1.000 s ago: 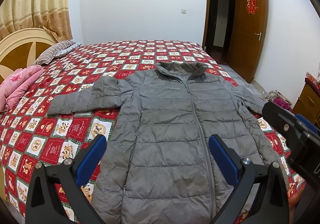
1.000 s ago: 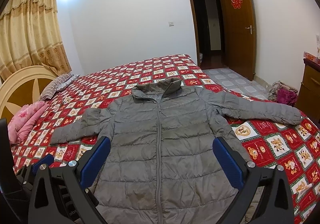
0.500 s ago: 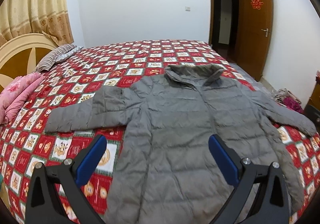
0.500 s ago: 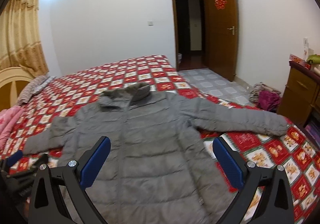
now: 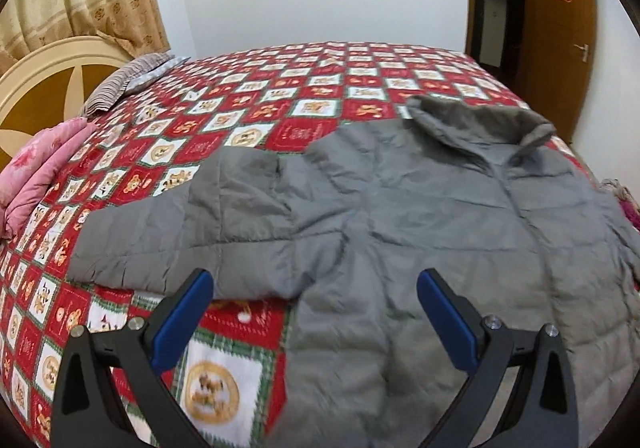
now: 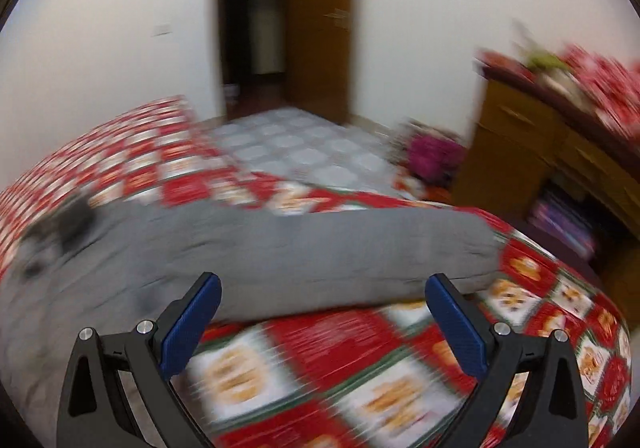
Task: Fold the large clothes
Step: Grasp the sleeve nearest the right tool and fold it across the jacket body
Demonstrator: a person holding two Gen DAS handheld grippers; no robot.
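A grey puffer jacket (image 5: pixel 420 216) lies flat, front up and zipped, on the red patterned bedspread (image 5: pixel 280 108), collar toward the far side. Its left sleeve (image 5: pixel 180 224) stretches out sideways. My left gripper (image 5: pixel 316 312) is open and empty, hovering just above the sleeve's near edge by the armpit. In the blurred right wrist view the jacket's right sleeve (image 6: pixel 320 244) lies across the bedspread (image 6: pixel 340 368). My right gripper (image 6: pixel 324 320) is open and empty, just in front of that sleeve near its cuff end.
A pink quilt (image 5: pixel 36 172) and a striped pillow (image 5: pixel 128 80) lie by the headboard (image 5: pixel 44 84) at left. To the right of the bed stand a wooden dresser (image 6: pixel 532 152), a pile of clothes on the floor (image 6: pixel 432 156) and an open door (image 6: pixel 316 28).
Both grippers have moved apart and closer to the bed: the left one swung toward the left sleeve, the right one toward the right sleeve. Both stayed open. The jacket has not moved.
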